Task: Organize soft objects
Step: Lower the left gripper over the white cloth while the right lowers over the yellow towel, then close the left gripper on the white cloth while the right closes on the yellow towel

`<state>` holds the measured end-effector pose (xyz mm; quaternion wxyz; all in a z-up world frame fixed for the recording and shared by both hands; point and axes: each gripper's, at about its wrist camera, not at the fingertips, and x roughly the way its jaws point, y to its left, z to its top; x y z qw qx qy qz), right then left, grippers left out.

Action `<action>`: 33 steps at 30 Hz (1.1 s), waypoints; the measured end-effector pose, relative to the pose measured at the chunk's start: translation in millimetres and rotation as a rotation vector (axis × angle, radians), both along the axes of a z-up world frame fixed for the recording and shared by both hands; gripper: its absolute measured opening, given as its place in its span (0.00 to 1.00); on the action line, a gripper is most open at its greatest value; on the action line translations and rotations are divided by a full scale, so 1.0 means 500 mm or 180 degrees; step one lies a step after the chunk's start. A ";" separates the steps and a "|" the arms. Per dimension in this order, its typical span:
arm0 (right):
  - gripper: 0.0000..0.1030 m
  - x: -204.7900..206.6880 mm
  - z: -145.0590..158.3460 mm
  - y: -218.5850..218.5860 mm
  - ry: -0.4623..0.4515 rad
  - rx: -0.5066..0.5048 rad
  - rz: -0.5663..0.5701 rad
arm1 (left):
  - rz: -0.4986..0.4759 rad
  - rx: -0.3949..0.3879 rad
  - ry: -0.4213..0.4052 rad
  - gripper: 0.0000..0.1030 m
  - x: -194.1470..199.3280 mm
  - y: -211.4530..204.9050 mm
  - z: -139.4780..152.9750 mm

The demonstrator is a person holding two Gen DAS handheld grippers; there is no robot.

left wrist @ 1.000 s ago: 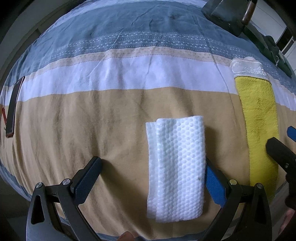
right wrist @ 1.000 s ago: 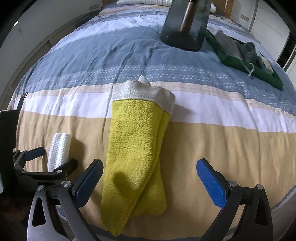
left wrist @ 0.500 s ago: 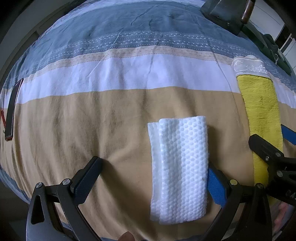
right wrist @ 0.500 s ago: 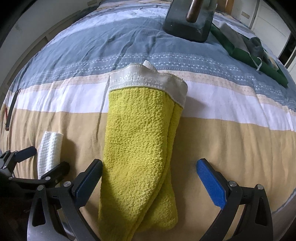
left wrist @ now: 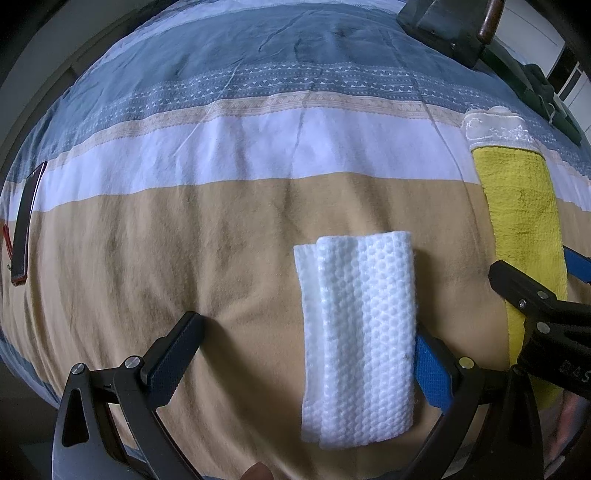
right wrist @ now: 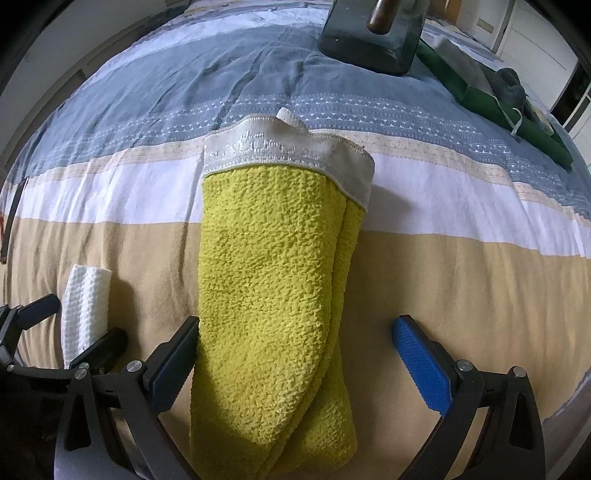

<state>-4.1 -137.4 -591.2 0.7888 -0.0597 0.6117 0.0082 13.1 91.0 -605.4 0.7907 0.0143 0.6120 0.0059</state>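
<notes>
- While both tools sit low on the bedspread (left wrist: pixel 155 240), the left gripper (left wrist: pixel 306 354) spreads wide, grasping nothing, its right pad tucked against the folded white cloth (left wrist: pixel 356 321).
- Right gripper (right wrist: pixel 301 354), equally released, straddles the folded yellow towel (right wrist: pixel 273 280), seemingly lined up to pinch.
- Farther back, a dark bag (right wrist: pixel 369 33) sits untouched.

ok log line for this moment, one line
left gripper: open, straddling white cloth | right gripper: open, straddling yellow towel | both flat on bed | nothing gripped
</notes>
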 end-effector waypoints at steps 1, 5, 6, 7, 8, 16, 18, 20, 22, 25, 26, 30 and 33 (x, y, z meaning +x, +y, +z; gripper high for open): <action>0.97 0.003 -0.003 0.005 -0.0001 -0.0009 -0.0002 | 0.0000 -0.0001 0.0001 0.99 0.000 0.001 0.001; 0.95 -0.005 0.000 0.005 -0.0015 -0.0032 0.0024 | -0.0010 0.0026 -0.0011 0.99 -0.001 -0.002 0.001; 0.95 -0.004 -0.002 0.008 -0.0019 -0.0039 0.0034 | -0.0012 0.0030 -0.0010 0.99 0.000 -0.002 0.000; 0.95 -0.009 0.002 0.007 -0.0022 -0.0041 0.0039 | -0.0013 0.0034 -0.0009 0.99 0.000 -0.002 0.001; 0.94 -0.010 0.003 0.006 -0.0024 -0.0043 0.0042 | -0.0015 0.0039 -0.0010 0.99 0.001 -0.003 0.000; 0.87 -0.015 0.009 0.004 -0.0022 -0.0074 0.0116 | -0.0014 0.0049 -0.0015 0.99 -0.004 -0.002 -0.002; 0.84 -0.017 0.011 0.006 -0.0031 -0.0094 0.0158 | -0.0010 0.0048 0.0003 0.99 -0.002 -0.002 -0.002; 0.80 -0.020 0.014 0.006 -0.0029 -0.0106 0.0177 | -0.0015 0.0058 0.0011 0.99 -0.001 -0.002 -0.003; 0.78 -0.021 0.015 0.006 -0.0022 -0.0106 0.0191 | -0.0018 0.0059 0.0011 0.99 0.000 -0.002 -0.003; 0.76 -0.021 0.017 0.006 -0.0013 -0.0089 0.0205 | -0.0025 0.0066 0.0011 0.99 0.000 -0.003 -0.003; 0.76 -0.021 0.017 0.005 -0.0013 -0.0083 0.0206 | -0.0027 0.0067 0.0011 0.99 0.001 -0.002 -0.004; 0.74 -0.021 0.018 0.004 -0.0017 -0.0072 0.0224 | -0.0027 0.0068 0.0009 0.99 0.000 -0.001 -0.003; 0.71 -0.021 0.018 0.003 -0.0009 -0.0051 0.0243 | -0.0032 0.0078 0.0005 0.99 0.001 -0.002 -0.005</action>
